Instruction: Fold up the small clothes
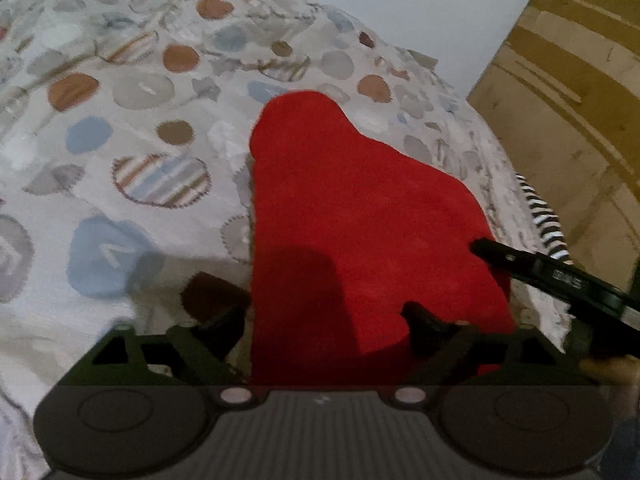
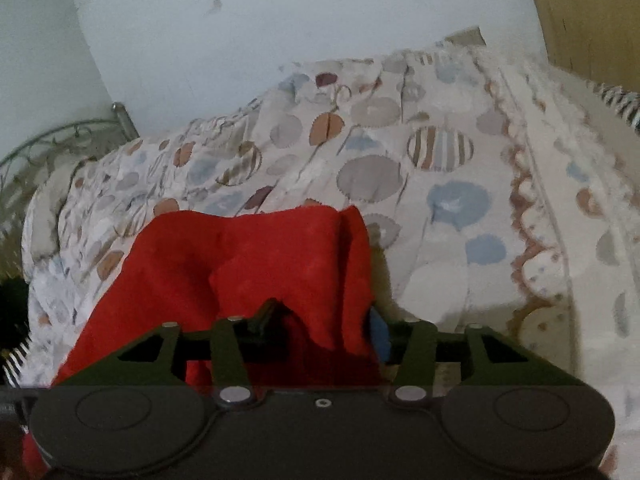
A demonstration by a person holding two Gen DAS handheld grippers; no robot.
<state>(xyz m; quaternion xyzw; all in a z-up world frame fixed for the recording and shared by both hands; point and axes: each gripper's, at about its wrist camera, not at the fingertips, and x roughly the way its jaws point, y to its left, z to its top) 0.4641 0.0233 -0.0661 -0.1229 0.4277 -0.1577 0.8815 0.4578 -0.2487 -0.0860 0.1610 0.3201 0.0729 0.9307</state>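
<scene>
A red cloth lies flat on the patterned bedspread, narrow end pointing away. My left gripper stands open over its near edge, fingers wide apart, the cloth running under and between them without being pinched. From the right, one black finger of my right gripper rests over the cloth's right edge. In the right wrist view the red cloth bunches up in a loose fold between the jaws of my right gripper. A blue pad shows beside the fold, and the pads do not visibly press it.
A black-and-white striped fabric hangs at the bed's right edge. A wooden cabinet stands beyond it. A curled metal bed frame is at the far left against the pale wall.
</scene>
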